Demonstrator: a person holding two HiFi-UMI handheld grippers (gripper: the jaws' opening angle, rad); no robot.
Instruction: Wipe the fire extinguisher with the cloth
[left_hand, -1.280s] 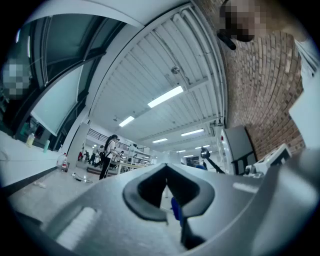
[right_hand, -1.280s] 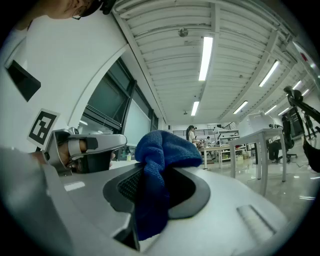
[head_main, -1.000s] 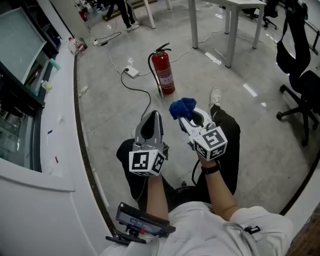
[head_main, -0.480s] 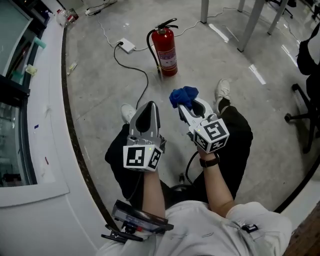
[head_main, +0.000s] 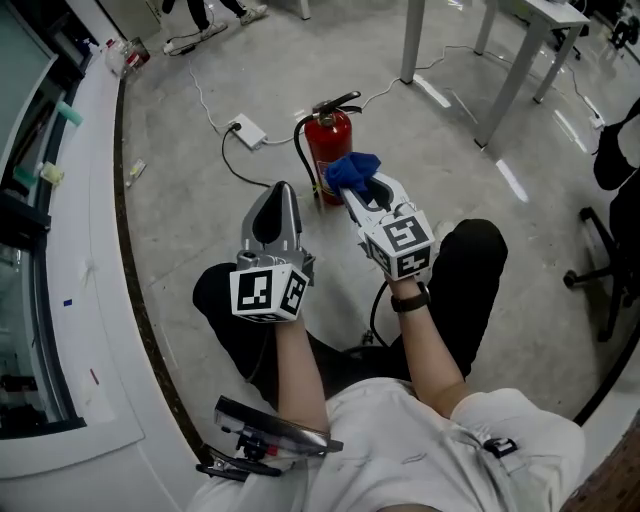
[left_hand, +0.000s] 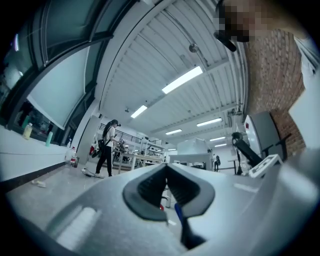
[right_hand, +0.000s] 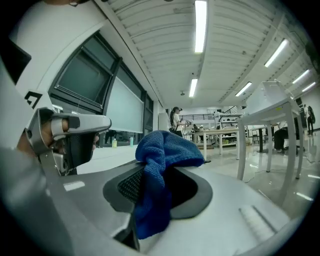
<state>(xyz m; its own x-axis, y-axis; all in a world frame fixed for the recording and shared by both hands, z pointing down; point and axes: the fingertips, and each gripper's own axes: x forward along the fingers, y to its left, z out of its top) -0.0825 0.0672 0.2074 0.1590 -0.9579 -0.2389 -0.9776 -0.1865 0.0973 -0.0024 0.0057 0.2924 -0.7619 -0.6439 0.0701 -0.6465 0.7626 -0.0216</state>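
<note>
**Cloth poised at the extinguisher, wipe not yet begun**

Right gripper (head_main: 350, 188): jaws clamped on a blue microfibre cloth (head_main: 352, 168). In the right gripper view the cloth (right_hand: 159, 167) is pinched in the middle between the pads. A loose bunch stands above the tips and a tail hangs below. Judgement: the free bunch in front gives a soft wad to press on the cylinder, so the jaw tips need not touch it.

Red fire extinguisher (head_main: 323, 148): upright on the concrete floor (head_main: 190, 200), ahead of the person's knees. Its black hose hangs down its left side. In the head view the cloth overlaps the cylinder's right side. I cannot tell whether they are touching or the cloth is just in front.

Left gripper (head_main: 281, 190): jaws pressed together with nothing between them, as its own view (left_hand: 167, 186) shows. It is held beside the extinguisher, to its left, apart from it. Judgement: it is idle, perhaps placed to steady the cylinder, which may tip under a sideways wipe.

A white power strip (head_main: 247, 131) and its cable lie just left of the extinguisher.
</note>
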